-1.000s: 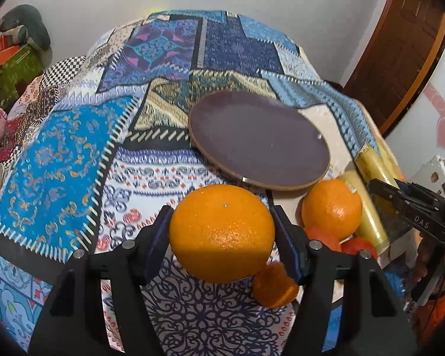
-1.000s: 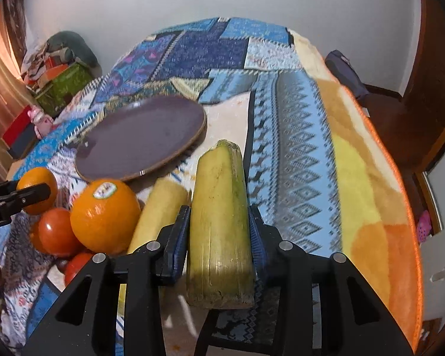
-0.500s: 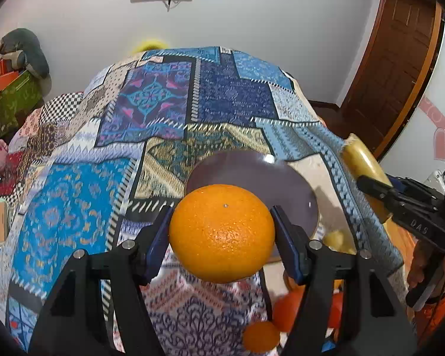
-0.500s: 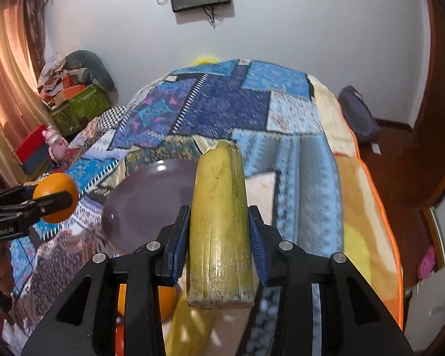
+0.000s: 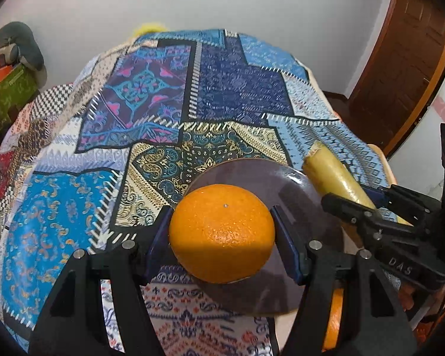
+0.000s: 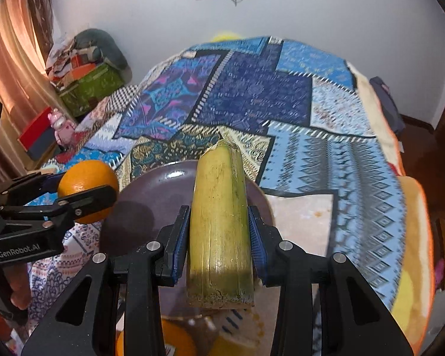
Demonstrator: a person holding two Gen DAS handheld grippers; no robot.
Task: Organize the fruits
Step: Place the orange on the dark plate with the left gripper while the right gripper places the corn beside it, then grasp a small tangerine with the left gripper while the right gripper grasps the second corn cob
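Two grippers are in play, each carrying one fruit above a single dark round plate that lies on a patchwork quilt.

The left gripper is clamped on one large orange, its blue-lined fingers pressing the fruit from both sides; the orange hangs over the near-left part of the plate. The right gripper grips one yellow-green stalk piece, cut flat at the near end and ragged at the far tip, held lengthwise over the plate's right half.

Counting loose fruit is harder. The left wrist view shows part of one further orange low at the right, behind a gripper finger. The right wrist view shows one orange fruit and a pale yellow piece blurred at the bottom edge; whether the two orange patches are the same fruit cannot be told.

Only the left view shows the brown door at the right. Only the right view shows the curtain, the green box piled with clothes, and a pink toy on the floor. Each view catches the other gripper from the side with its load.
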